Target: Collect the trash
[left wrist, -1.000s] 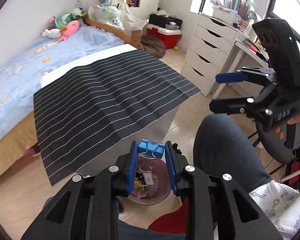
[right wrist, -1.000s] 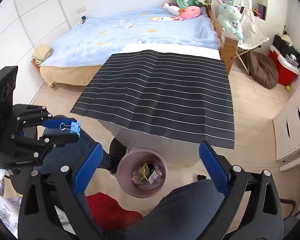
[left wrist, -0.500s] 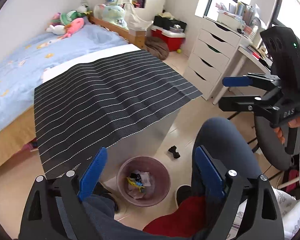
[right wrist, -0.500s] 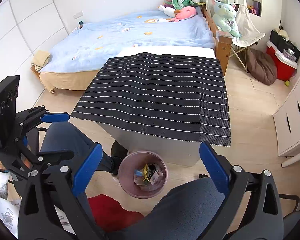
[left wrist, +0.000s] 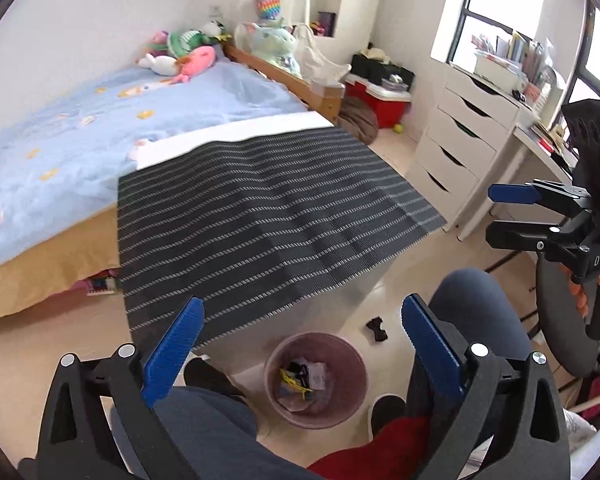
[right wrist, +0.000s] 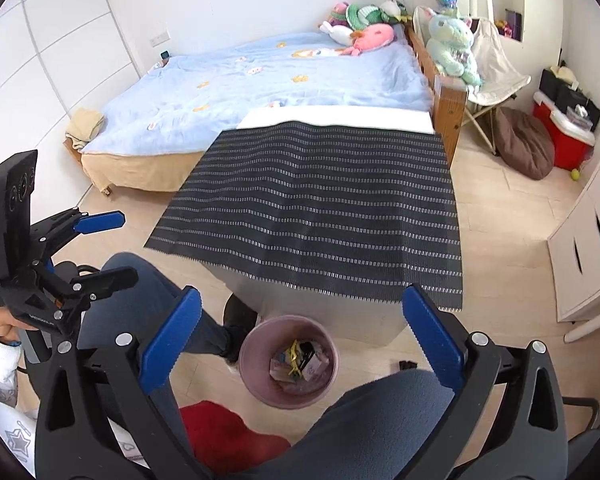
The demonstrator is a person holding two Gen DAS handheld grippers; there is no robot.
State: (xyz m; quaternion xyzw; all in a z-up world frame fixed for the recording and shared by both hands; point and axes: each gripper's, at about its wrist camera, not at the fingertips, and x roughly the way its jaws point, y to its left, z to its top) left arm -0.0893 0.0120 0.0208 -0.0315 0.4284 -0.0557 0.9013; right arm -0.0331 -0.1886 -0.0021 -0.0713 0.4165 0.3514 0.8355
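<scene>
Left wrist: left tongs [left wrist: 302, 354] just opened wide, empty; right tongs [right wrist: 302, 352] wide; bin [left wrist: 354, 354] contents indistinct.

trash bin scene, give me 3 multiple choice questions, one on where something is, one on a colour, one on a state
1. Where does the trash bin stand?
A. on the striped table
B. on the floor at the table's near edge
C. on the bed

2. What colour is the bin's wall?
A. pink
B. green
C. white

3. How do the left gripper jaws stand?
A. shut on a clip
B. shut on nothing
C. wide open, nothing between them

Answers:
1 B, it sits on the floor below the striped mat.
2 A, its rim and wall are dusty pink.
3 C, the blue pads stand far apart, having just been opening, with only the bin seen beyond them.
</scene>
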